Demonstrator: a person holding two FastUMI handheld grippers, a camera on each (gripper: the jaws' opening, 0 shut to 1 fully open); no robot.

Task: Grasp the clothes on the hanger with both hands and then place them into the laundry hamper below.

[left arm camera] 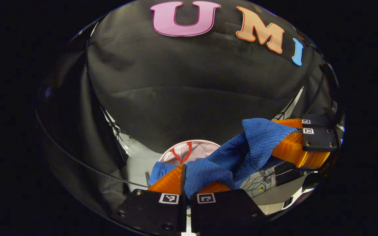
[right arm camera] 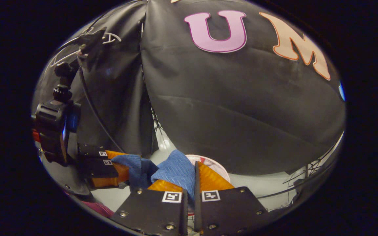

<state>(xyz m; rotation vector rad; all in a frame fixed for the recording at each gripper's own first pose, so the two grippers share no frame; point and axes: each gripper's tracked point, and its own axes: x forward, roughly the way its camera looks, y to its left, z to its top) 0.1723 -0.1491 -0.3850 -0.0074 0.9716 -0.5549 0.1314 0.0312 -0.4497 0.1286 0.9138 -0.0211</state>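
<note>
Blue ribbed knit garment (left arm camera: 238, 157), one piece, slung between two grippers and off the hanger already by the look of it. Left gripper (left arm camera: 186, 178) pinched tight on one bunched end, orange fingers (left arm camera: 171, 182) nearly meeting with cloth squeezed between. Same story in the right gripper view: right gripper (right arm camera: 194, 182) clamped narrow on the other end, fabric poking up between its fingers (right arm camera: 210, 180). Each gripper also visible from the other's camera, off to the side with the knit draped across the gap.

Laundry hamper (left arm camera: 189, 149) sitting below on the pale floor, pinkish-white round opening, red handle loop (left arm camera: 184, 154) inside the rim. Just one hamper, one garment, two grippers. No hanger spotted.

Step in hand, best guess: carry phase, cloth hanging just above the hamper's mouth, not yet inside. Next move probably calls for lowering both ends together over the opening, then letting go on both sides at about the same time so nothing drapes over the rim.
</note>
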